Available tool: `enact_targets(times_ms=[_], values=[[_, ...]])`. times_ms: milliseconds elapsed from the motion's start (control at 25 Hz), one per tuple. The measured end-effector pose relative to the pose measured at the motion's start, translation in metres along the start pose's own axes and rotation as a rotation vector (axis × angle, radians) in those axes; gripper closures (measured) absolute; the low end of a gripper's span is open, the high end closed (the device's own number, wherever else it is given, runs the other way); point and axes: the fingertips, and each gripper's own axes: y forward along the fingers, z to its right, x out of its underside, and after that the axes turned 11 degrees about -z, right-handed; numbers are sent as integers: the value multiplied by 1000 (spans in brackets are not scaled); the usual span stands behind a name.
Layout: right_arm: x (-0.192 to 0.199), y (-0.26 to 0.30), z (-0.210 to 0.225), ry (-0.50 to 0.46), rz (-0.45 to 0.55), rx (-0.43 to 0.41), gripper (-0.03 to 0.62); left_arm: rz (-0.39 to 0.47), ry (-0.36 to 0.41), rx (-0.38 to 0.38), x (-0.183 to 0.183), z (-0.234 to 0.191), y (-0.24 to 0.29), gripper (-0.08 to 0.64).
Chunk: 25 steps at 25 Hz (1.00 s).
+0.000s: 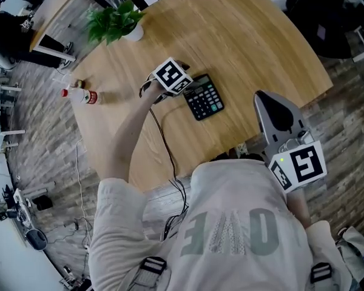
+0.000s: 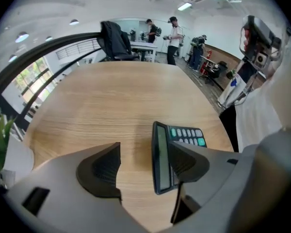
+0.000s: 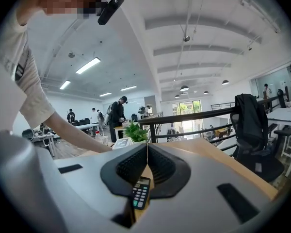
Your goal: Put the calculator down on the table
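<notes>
Left gripper view: my left tool (image 2: 144, 165) hangs released, black plastic calculator (image 2: 161, 159) flat on pale wooden worktop (image 2: 111, 101), so I should lift straight off without nudging it!

Black calculator (image 1: 203, 97), flat on table (image 1: 242, 47)

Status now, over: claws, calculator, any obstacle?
Left claw open, not gripping. Right claw shut, empty. Calculator lies flat on table, keys up. Plant and bottle well apart.

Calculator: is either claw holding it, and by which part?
Nothing is held. The calculator lies flat on the table; the left gripper is open, the right gripper shut and empty.
</notes>
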Motion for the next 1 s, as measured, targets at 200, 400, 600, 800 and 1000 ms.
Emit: enact_targets(times_ms=[200,400,600,800,1000], values=[[-14,1,-8,-53,36,-30,572,247,-203,-122,-22,-27,-50,256],[-38,-7,-15,-140,102,-43,572,571,-397,-272,-41,-46,-142,258],[-67,-10,-20,-178,195,-91,572,907,-548,-597,-29,-36,-266,258],[-94,-23,-41,-199,295,-160,572,1079,-495,-920,-14,29,-376,259],[-118,-30,-67,-244,388,-233,572,1224,-393,-1321,7,125,-472,460]])
